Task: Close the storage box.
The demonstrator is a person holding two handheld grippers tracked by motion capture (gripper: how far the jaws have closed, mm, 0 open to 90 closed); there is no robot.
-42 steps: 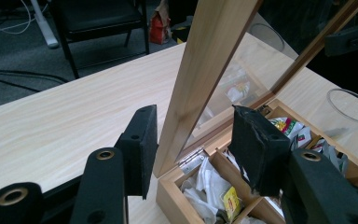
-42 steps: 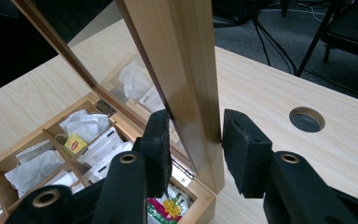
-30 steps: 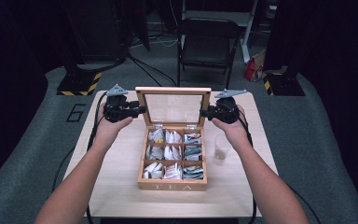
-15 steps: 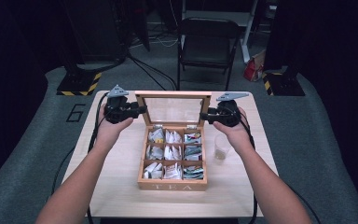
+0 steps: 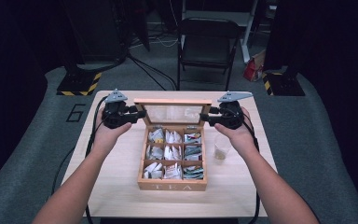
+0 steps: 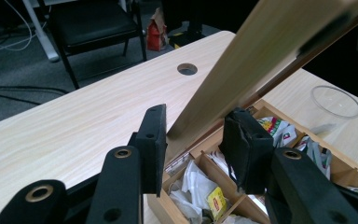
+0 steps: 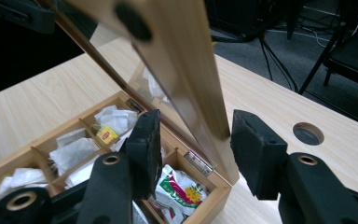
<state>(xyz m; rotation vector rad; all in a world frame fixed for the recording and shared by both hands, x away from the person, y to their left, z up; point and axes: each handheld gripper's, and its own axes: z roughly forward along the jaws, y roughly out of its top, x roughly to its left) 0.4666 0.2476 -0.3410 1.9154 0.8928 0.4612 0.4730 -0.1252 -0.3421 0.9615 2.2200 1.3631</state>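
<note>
1. We count one wooden tea box (image 5: 172,183) on the table (image 5: 121,186), with one glass-paned lid (image 5: 173,113) standing raised at its far edge.
2. The box has nine compartments, three rows of three, all holding tea bags (image 5: 173,153); the bags themselves are too jumbled for us to count.
3. One clear glass cup (image 5: 222,148) stands just beside the box, below our right tongs (image 5: 207,117).
4. Two tongs are in use, one in each hand, facing each other with the lid between them.
5. Our left tongs (image 5: 141,113) sit at the lid's left edge. In the left gripper view the wooden frame runs between the pads (image 6: 154,135); they look closed on it, though a thin gap on one side may remain.
6. Our right tongs have just been opening: the lid's right edge stands between the jaws, with a clear gap to the outer pad (image 7: 256,149).
7. Both forearms reach forward from the near edge, hands level, knuckles up, tongs pointing inward.
</note>
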